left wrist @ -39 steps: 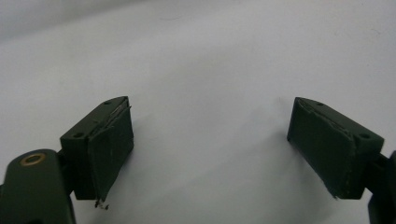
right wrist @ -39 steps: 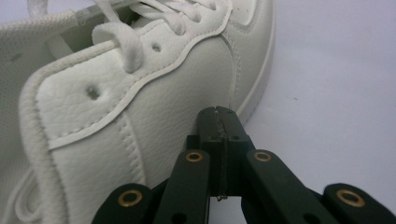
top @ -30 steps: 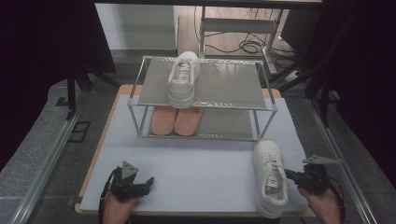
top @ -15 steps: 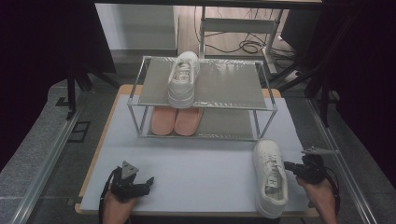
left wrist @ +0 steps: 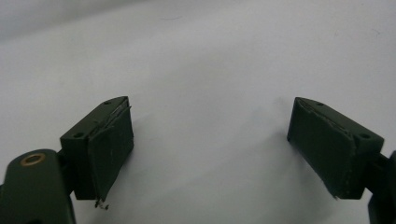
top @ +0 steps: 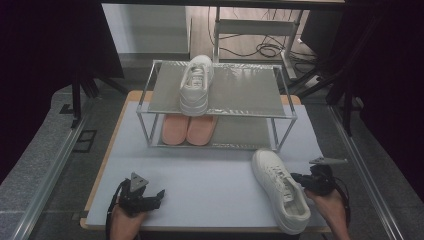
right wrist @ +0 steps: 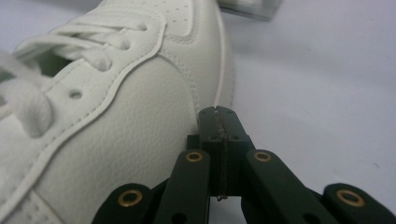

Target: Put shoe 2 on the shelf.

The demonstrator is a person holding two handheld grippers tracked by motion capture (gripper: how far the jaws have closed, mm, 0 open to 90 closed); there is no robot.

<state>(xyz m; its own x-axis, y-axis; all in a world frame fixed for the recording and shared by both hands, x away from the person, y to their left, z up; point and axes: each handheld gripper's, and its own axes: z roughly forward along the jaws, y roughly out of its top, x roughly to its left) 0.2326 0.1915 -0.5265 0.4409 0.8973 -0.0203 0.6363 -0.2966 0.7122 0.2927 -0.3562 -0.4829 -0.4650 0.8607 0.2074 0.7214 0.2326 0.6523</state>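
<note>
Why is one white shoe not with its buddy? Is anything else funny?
One white sneaker sits on the rack's top shelf, but its match lies on the table, angled, beside the right gripper. The pink slippers sit neatly paired below. Nothing looks spilled or broken.

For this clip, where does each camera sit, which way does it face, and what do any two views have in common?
High view: fixed above the person's side, facing forward and down on the table, the rack, both hands and grippers.
Left gripper view: rides the left gripper, looking along its wide-apart jaws at bare tabletop.
Right gripper view: rides the right gripper, jaws together, tips beside the white shoe.
Shared: the high view also shows that white shoe beside the right gripper.
</note>
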